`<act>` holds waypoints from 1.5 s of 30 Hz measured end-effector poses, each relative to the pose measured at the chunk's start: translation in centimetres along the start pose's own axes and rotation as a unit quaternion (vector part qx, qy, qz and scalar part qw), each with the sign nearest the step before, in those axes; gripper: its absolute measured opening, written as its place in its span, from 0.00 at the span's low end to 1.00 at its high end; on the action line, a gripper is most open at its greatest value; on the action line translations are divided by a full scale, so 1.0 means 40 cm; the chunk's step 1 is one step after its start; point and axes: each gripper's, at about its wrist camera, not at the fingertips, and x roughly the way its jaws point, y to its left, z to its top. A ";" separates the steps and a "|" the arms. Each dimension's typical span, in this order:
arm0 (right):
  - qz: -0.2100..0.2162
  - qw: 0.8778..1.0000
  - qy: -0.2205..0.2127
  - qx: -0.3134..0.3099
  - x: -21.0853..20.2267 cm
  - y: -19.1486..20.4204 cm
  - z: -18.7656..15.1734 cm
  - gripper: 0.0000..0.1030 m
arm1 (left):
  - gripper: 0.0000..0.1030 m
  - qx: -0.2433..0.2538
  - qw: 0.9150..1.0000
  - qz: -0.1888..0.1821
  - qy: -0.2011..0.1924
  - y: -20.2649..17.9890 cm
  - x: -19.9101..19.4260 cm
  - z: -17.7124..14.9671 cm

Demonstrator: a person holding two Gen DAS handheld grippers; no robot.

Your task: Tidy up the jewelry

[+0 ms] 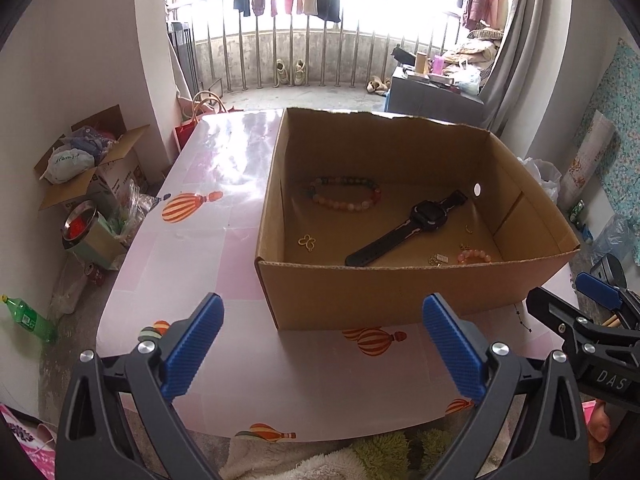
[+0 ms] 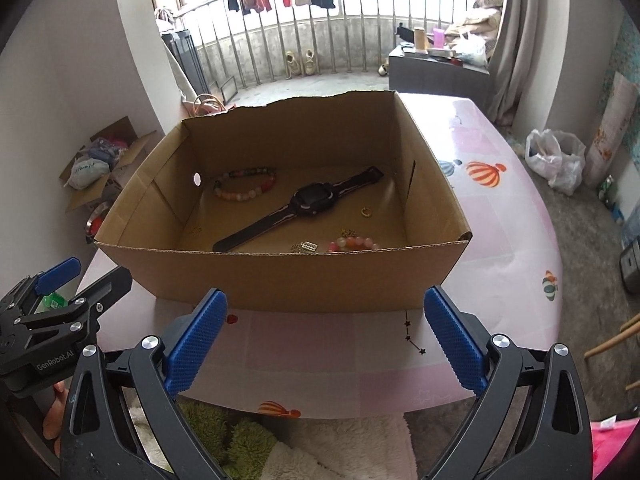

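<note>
An open cardboard box (image 1: 384,292) (image 2: 320,280) stands on a pink table. Inside lie a black watch (image 1: 408,228) (image 2: 304,206), a multicoloured bead bracelet (image 1: 346,194) (image 2: 246,186), a small pink bead bracelet (image 1: 476,256) (image 2: 354,243), a gold butterfly charm (image 1: 308,242), a gold ring (image 1: 469,229) (image 2: 365,211) and a small metal charm (image 1: 438,259) (image 2: 308,246). My left gripper (image 1: 322,350) and right gripper (image 2: 326,344) hover over the table's near edge, in front of the box. Both stand wide open with nothing between their blue pads.
The pink table (image 1: 216,208) (image 2: 500,232) has balloon prints. On the floor to the left are a carton of clutter (image 1: 88,160), a metal bowl (image 1: 78,224) and a green bottle (image 1: 28,318). A white plastic bag (image 2: 556,160) lies to the right. A fluffy rug (image 2: 320,448) lies below.
</note>
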 end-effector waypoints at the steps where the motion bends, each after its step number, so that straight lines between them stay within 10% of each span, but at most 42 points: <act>1: -0.001 1.000 0.002 -0.003 0.002 0.002 -0.001 0.92 | 0.95 -0.001 1.000 -0.002 0.009 -0.004 0.007 -0.002; 45: -0.018 0.999 0.026 -0.008 0.041 0.018 -0.007 0.92 | 0.95 0.006 0.998 0.025 0.051 -0.039 0.039 -0.012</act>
